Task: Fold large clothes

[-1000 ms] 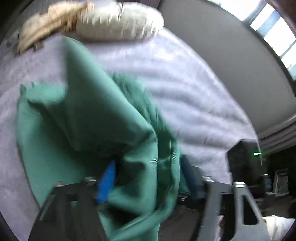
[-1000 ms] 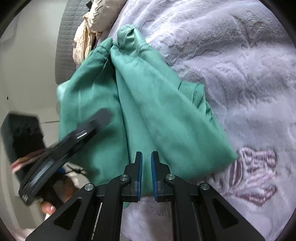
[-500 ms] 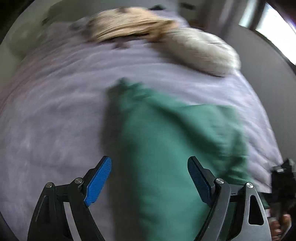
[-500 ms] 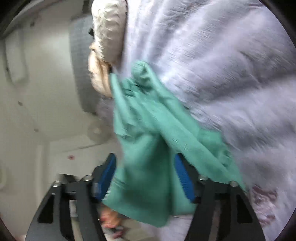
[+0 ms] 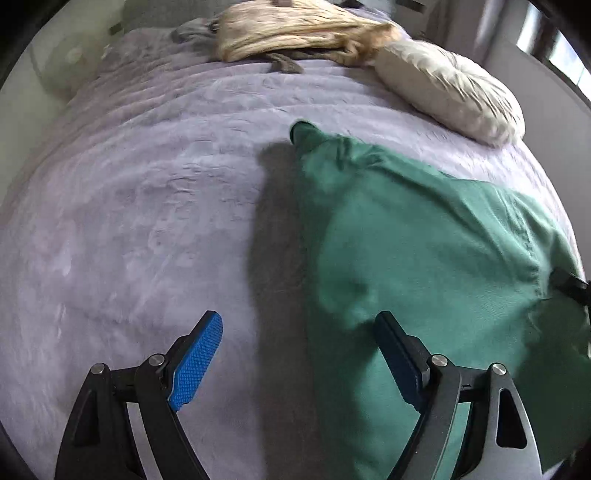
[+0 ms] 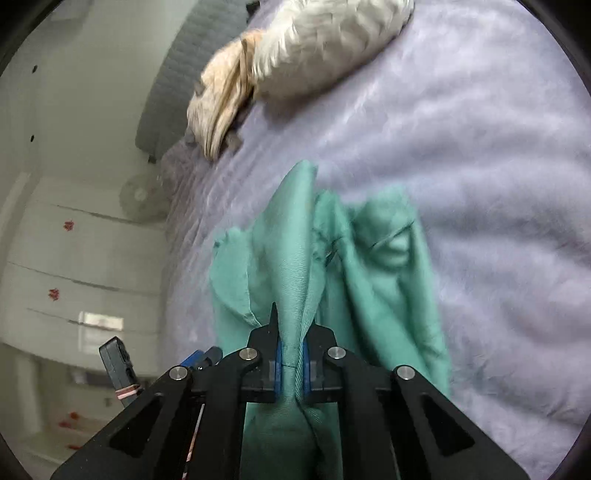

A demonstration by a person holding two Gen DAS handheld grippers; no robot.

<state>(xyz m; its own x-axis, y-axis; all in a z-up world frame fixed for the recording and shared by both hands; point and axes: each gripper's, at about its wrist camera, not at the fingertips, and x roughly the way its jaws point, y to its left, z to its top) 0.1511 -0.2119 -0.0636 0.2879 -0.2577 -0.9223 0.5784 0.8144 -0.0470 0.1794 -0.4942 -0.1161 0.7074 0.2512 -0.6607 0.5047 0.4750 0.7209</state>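
A large green garment [image 5: 424, 258] lies crumpled on the right side of a lavender blanket-covered bed [image 5: 147, 203]. My left gripper [image 5: 295, 354] hovers over the garment's left edge. Its jaws are wide and still opening, and the blue pads [image 5: 195, 362] press on nothing, with only that edge and the blanket below them. In the right wrist view my right gripper [image 6: 291, 365] is closing and its pads pinch a bunched ridge of the green garment [image 6: 295, 266], which rises off the bed toward the jaws while the rest drapes down to the blanket [image 6: 480, 166].
A cream pillow [image 5: 450, 88] and a heap of beige clothing [image 5: 295, 29] lie at the head of the bed. Left of the bed stand a grey padded headboard [image 6: 177, 74], a small fan [image 6: 142, 195] and white drawers [image 6: 74, 258].
The left gripper let go of the green cloth, opened and swung over the bed. The right gripper opened, then shut on a bunch of the garment and lifted it.
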